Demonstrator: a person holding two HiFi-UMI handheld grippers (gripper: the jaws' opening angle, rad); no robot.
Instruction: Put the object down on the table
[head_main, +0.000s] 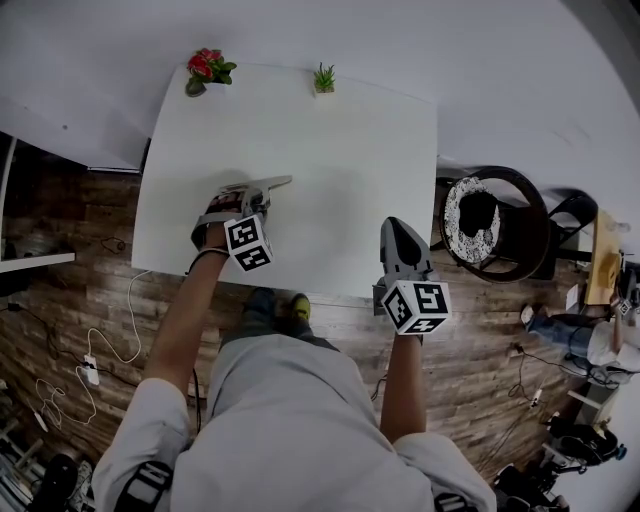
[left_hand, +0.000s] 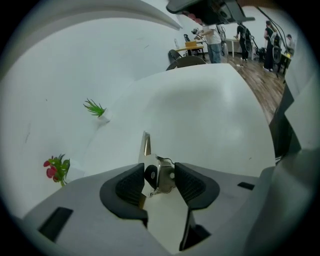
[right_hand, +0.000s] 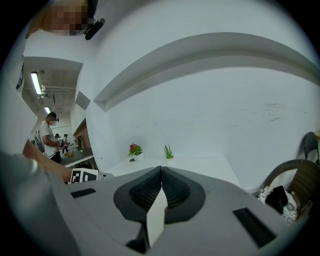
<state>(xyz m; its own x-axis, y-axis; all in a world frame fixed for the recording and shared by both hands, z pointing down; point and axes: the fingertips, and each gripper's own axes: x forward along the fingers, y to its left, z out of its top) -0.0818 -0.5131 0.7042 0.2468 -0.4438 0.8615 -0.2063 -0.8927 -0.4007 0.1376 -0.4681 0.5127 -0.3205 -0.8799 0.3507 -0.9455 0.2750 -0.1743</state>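
The metal tool (left_hand: 161, 175) lies on the surface (head_main: 330, 150), near left, between the left gripper's (left_hand: 158, 181) parted fingers; these are best lifted straight off, unsnagged. The right gripper's (right_hand: 161, 186) fingers are closed, empty.

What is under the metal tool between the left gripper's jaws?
The white table: the metal tool seems to lie on it between the left gripper's open jaws. Its near end is hidden behind them.
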